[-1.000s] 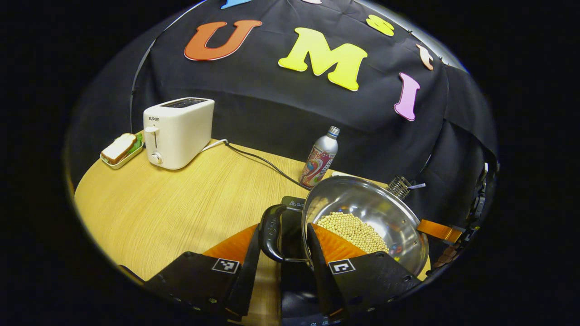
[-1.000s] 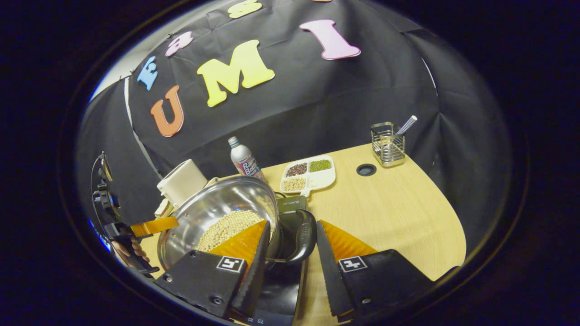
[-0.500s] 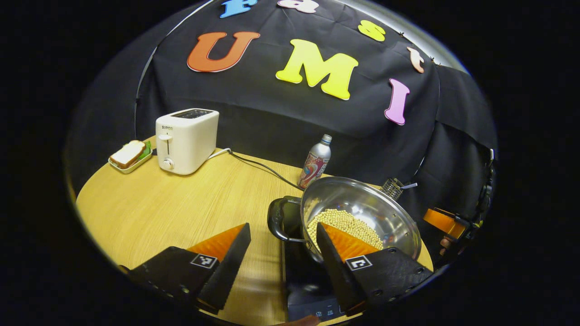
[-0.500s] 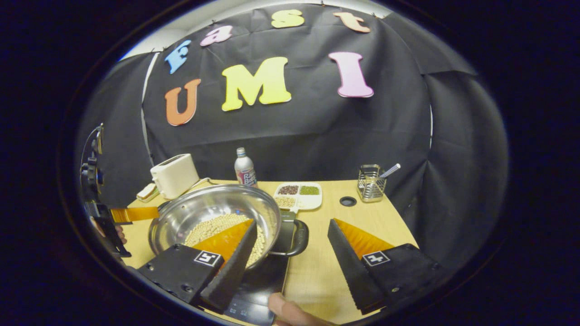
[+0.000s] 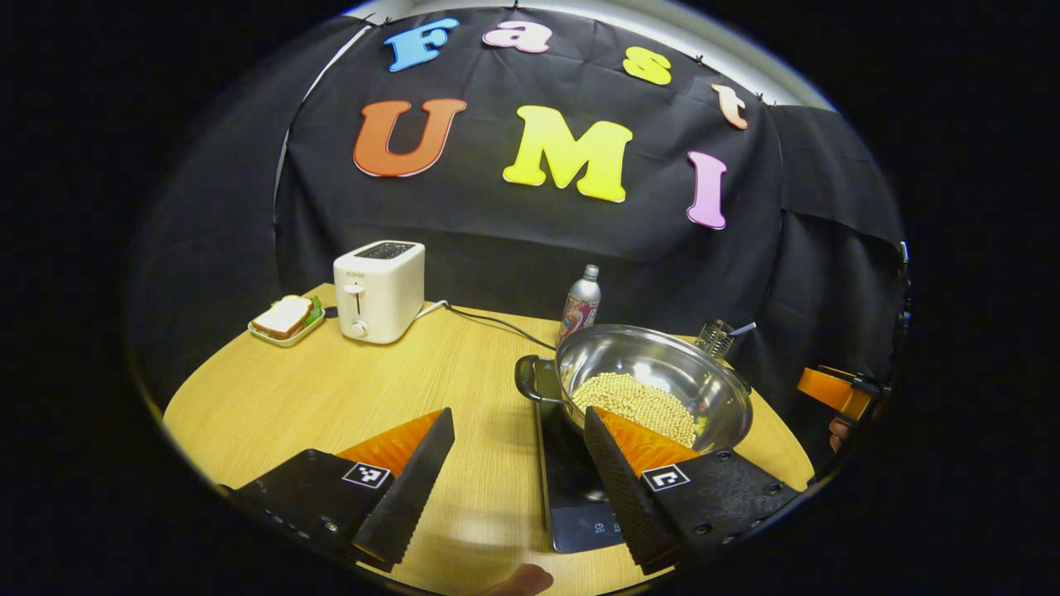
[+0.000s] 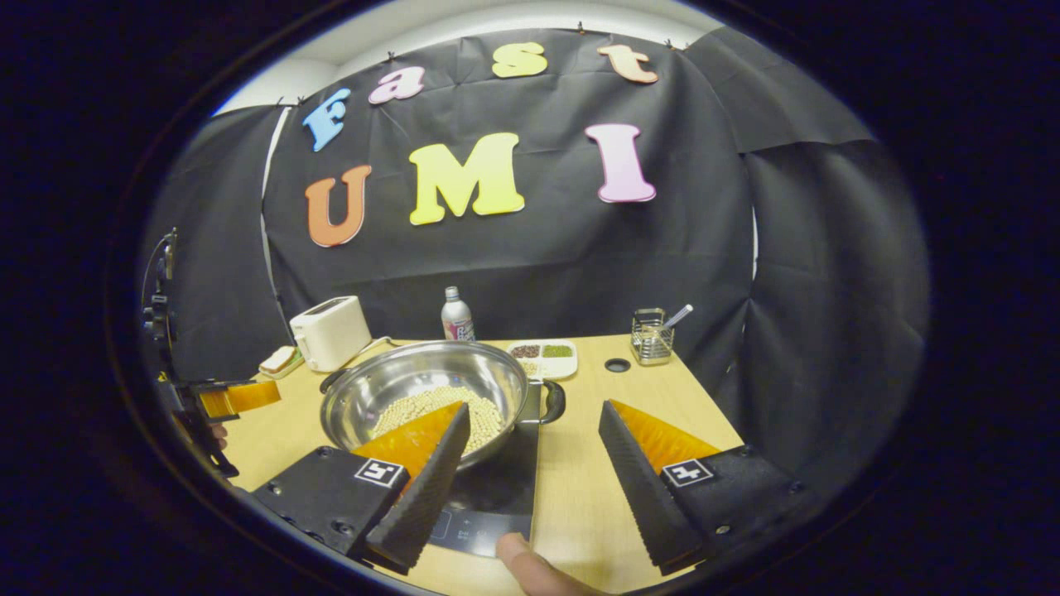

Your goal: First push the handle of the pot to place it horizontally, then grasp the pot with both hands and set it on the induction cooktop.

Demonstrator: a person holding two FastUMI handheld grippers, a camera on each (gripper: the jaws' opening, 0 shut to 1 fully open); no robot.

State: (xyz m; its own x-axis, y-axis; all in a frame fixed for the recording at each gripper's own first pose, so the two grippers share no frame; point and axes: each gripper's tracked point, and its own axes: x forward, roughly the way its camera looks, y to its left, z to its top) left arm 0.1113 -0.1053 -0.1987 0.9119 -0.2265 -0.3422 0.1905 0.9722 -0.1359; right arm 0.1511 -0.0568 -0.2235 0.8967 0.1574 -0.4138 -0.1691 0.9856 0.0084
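A steel pot (image 5: 646, 352) holding pale beans sits on the black induction cooktop (image 5: 570, 497). Its black side handle (image 5: 528, 382) points toward the table's middle. My left gripper (image 5: 518, 418) is open and drawn back from that handle, touching nothing. In the right gripper view the pot (image 6: 397, 377) rests on the cooktop (image 6: 497, 488) with its other handle (image 6: 553, 401) free. My right gripper (image 6: 535, 410) is open, well short of that handle. The left gripper (image 6: 240, 397) shows at the far left there, and the right gripper (image 5: 836, 389) at the far right of the left gripper view.
A white toaster (image 5: 378, 290) with its cord, a sandwich plate (image 5: 284, 319) and a bottle (image 5: 582, 302) stand toward the back. A divided tray of beans (image 6: 542, 356), a wire utensil holder (image 6: 652, 338) and a table hole (image 6: 617, 365) lie beyond the pot. A fingertip (image 6: 522, 559) shows at the table's near edge.
Both grippers opened off the pot's handles and pulled back toward the near edge. The pot stays put on the cooktop.
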